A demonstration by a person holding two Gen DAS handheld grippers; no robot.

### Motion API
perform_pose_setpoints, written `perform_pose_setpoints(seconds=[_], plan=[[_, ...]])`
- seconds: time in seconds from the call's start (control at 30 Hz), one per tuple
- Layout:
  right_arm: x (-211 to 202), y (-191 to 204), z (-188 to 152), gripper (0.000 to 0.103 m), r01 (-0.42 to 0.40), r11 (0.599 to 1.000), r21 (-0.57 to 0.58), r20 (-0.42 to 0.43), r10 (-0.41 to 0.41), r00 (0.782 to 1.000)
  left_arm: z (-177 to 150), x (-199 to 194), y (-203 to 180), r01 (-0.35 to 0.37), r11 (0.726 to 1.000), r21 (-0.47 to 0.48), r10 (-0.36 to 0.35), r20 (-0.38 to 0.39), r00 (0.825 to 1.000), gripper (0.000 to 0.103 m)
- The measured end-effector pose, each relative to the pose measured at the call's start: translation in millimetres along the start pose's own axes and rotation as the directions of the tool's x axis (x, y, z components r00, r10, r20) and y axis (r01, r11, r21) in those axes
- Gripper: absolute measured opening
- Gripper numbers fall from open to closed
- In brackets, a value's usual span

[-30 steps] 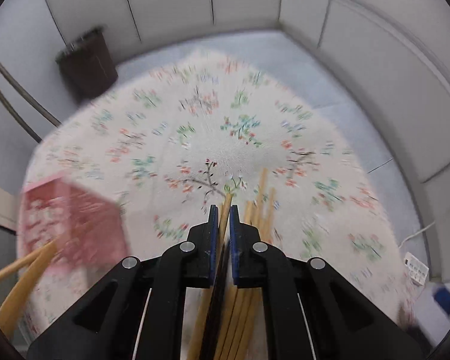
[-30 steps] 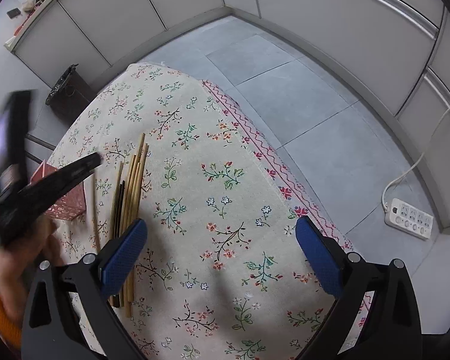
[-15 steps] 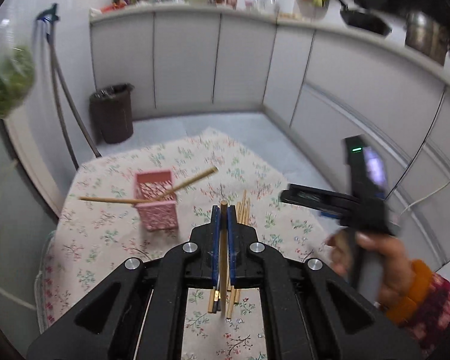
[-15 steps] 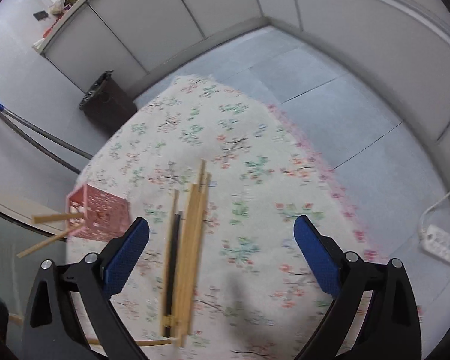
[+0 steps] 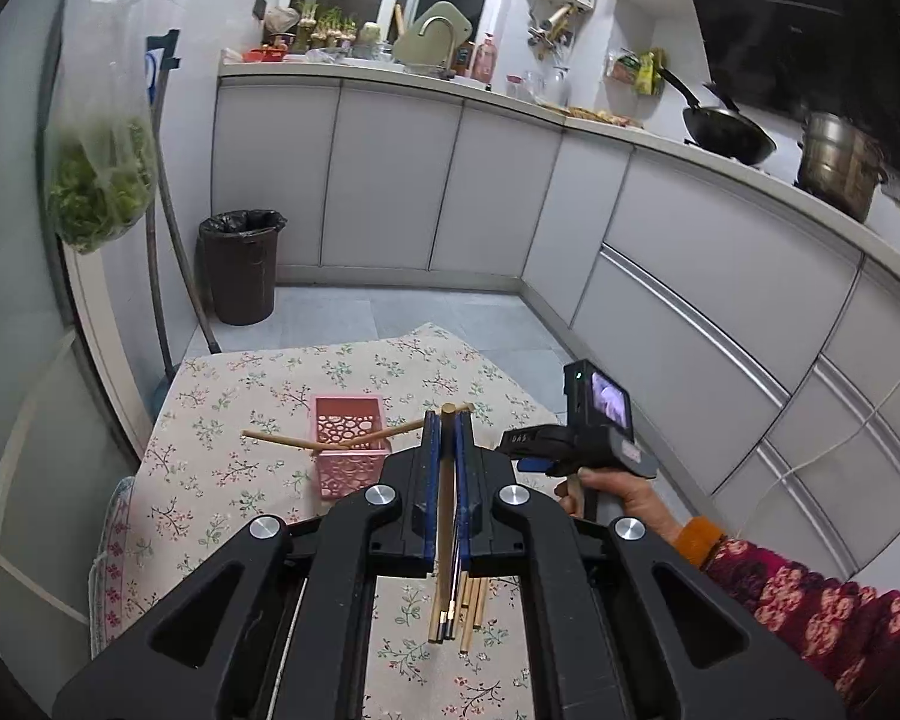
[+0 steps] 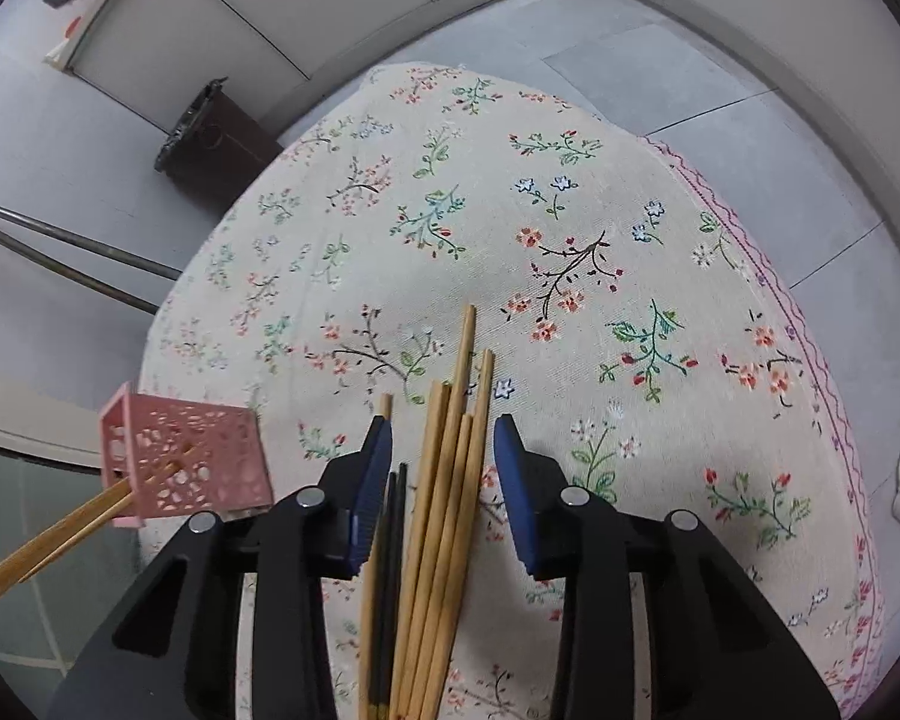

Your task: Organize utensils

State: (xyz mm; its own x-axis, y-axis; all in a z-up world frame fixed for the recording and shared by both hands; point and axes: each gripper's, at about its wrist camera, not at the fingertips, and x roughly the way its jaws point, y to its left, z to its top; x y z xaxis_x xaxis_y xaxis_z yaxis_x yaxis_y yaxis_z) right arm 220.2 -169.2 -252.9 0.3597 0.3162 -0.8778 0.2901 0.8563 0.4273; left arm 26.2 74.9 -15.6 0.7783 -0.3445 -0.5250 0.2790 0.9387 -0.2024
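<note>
Since the earlier frames, one chopstick (image 5: 446, 501) has been lifted clear of the tablecloth (image 5: 222, 420), pinched between the closed jaws of the left gripper (image 5: 444, 438), while the right gripper (image 6: 442, 450) has been lowered, jaws spread, astride the chopstick bundle (image 6: 444, 480) near the table's near edge. A drop-off step is judged in hand. Next, the held stick would need to be carried left and far to the pink basket (image 5: 348, 450), where two sticks (image 6: 60, 534) already lean.

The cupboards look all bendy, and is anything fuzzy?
Left wrist view: the fisheye lens bows the straight cupboards; all looks sharp. Right wrist view: the pink basket near the edge is slightly smeared, while the chopsticks between the tongs stay crisp.
</note>
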Motion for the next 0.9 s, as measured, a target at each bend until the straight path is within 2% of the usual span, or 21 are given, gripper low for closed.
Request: perform_pose_setpoints(seconds=[0.2, 0.33, 0.5, 0.63, 0.7, 0.9], plan=[[21.8, -0.1, 5.9, 0.029, 0.080, 0.997, -0.001, -0.015, -0.080, 0.997, 1.4, -2.7, 5.9, -0.002, 1.000, -0.006, 0.002, 0.015, 1.000, 0.004], [35.2, -0.3, 6.0, 0.018, 0.109, 0.994, 0.000, -0.037, -0.109, 0.993, 1.5, -4.0, 11.6, -0.013, 1.000, -0.014, 0.013, 0.016, 1.000, 0.004], [39.2, -0.9, 7.7, 0.014, 0.100, 0.995, 0.029, -0.029, -0.099, 0.995, 0.5, -5.6, 16.7, -0.022, 0.999, -0.023, 0.022, 0.015, 1.000, 0.004], [40.8, -2.9, 7.9, 0.005, 0.077, 0.996, 0.038, -0.024, -0.076, 0.997, -0.2, -6.0, 20.0, -0.031, 0.999, -0.031, 0.031, 0.012, 0.999, 0.004], [38.4, -4.2, 7.2, 0.005, 0.071, 0.997, 0.038, -0.016, -0.070, 0.997, -0.5, -5.9, 21.5, -0.033, 0.999, -0.034, 0.033, 0.009, 0.999, 0.004], [2.4, -3.6, -5.0, 0.005, 0.050, 0.999, -0.006, 0.026, -0.049, 0.998, -0.7, -14.7, 21.1, -0.033, 0.999, -0.037, 0.033, 0.015, 0.999, 0.004]])
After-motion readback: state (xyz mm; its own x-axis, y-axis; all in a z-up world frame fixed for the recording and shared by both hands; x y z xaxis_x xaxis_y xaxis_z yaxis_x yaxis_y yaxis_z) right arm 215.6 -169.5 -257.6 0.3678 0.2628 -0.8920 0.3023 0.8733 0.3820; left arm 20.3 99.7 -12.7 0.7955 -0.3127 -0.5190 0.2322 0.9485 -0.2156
